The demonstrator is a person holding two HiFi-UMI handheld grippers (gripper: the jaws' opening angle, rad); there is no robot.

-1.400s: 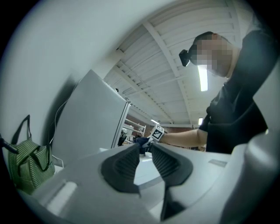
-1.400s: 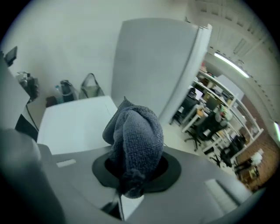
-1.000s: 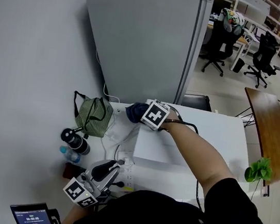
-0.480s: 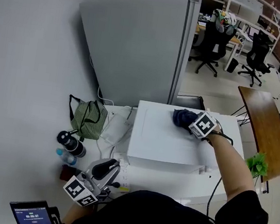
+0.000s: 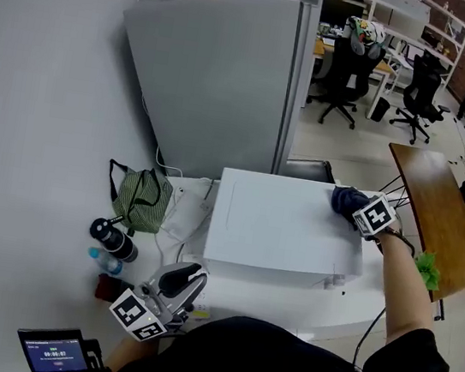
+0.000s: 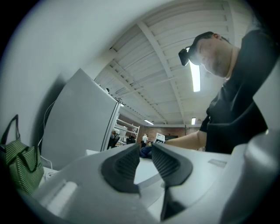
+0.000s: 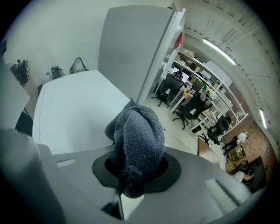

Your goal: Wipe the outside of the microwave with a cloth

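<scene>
On top of the microwave, at its far right corner, a dark blue knitted cloth is pressed against the white surface. The cloth is held by the right gripper, whose jaws are closed tight on the bunched fabric; in the right gripper view the cloth is seen bulging out from between the jaws of the gripper, with the flat white microwave top stretching away to the left.

The left gripper is held low by the person's body, near the front left corner of the microwave and clear of it. In the left gripper view its jaws are seen only narrowly parted, and nothing is held between them.

Noted around: a tall grey fridge behind the microwave; a green striped bag and a dark bottle to the left, by the wall; a wooden table to the right; black office chairs further back.
</scene>
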